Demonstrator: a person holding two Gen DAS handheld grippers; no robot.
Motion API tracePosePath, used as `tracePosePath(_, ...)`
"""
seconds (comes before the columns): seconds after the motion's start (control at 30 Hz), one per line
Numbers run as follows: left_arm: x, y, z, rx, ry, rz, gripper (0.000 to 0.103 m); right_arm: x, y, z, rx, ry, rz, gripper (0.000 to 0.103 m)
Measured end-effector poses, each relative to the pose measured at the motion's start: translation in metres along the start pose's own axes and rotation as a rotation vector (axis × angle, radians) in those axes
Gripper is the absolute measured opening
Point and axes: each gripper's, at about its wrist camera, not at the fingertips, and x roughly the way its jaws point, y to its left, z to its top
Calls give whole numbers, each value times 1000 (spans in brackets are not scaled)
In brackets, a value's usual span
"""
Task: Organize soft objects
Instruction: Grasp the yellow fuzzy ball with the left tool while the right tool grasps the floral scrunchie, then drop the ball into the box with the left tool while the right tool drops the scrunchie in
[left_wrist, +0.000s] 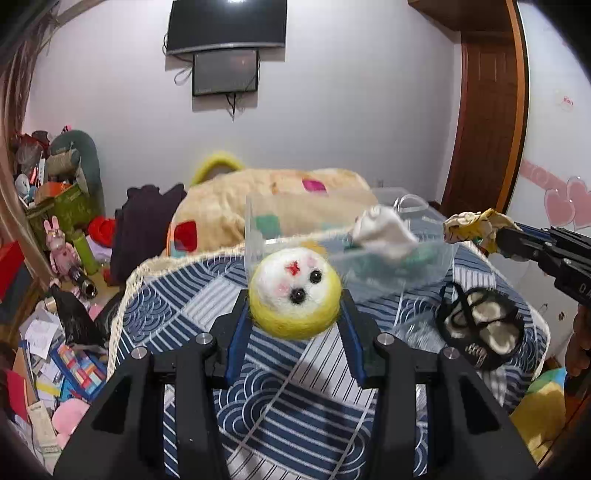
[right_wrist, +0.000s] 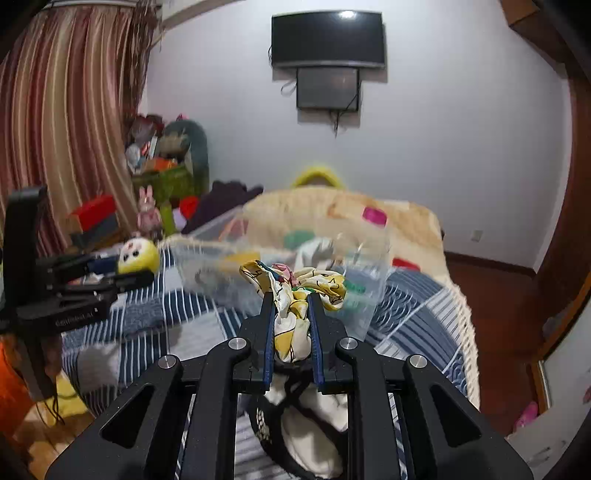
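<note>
My left gripper (left_wrist: 295, 299) is shut on a yellow and white felt ball with a face (left_wrist: 294, 291), held above the blue patterned bedspread (left_wrist: 177, 295). It also shows in the right wrist view (right_wrist: 138, 256). My right gripper (right_wrist: 291, 295) is shut on a yellow patterned scrunchie (right_wrist: 295, 291), also seen at the right of the left wrist view (left_wrist: 476, 223). A clear plastic box (left_wrist: 388, 266) stands just beyond both grippers, with a white cloth item (left_wrist: 384, 230) at its rim. A black and white strappy item (left_wrist: 480, 325) lies on the bed under the right gripper.
A cream blanket (left_wrist: 258, 206) is heaped behind the box. Cluttered toys, boxes and papers (left_wrist: 62, 258) fill the floor at the left. A striped curtain (right_wrist: 74, 129) hangs left, a wooden door (left_wrist: 487, 110) stands right, and screens (left_wrist: 225, 48) hang on the far wall.
</note>
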Motion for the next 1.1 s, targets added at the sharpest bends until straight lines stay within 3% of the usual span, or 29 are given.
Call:
tracePosePath(0.2, -7, -6, 22, 7, -58, -13, 45, -7, -4, 17, -12, -74, -54, 15)
tracePosePath(0.5, 3, -16, 55, -5, -98, -65, 45, 10, -8, 29, 1, -83, -64, 15)
tracePosePath(0.93, 68, -18, 67, -22, 14, -81, 45, 56, -28, 39, 34, 7, -37, 15)
tracePosePath(1.1, 94, -26, 61, 19, 78, -103, 45, 73, -34, 37, 32, 58, -49, 15)
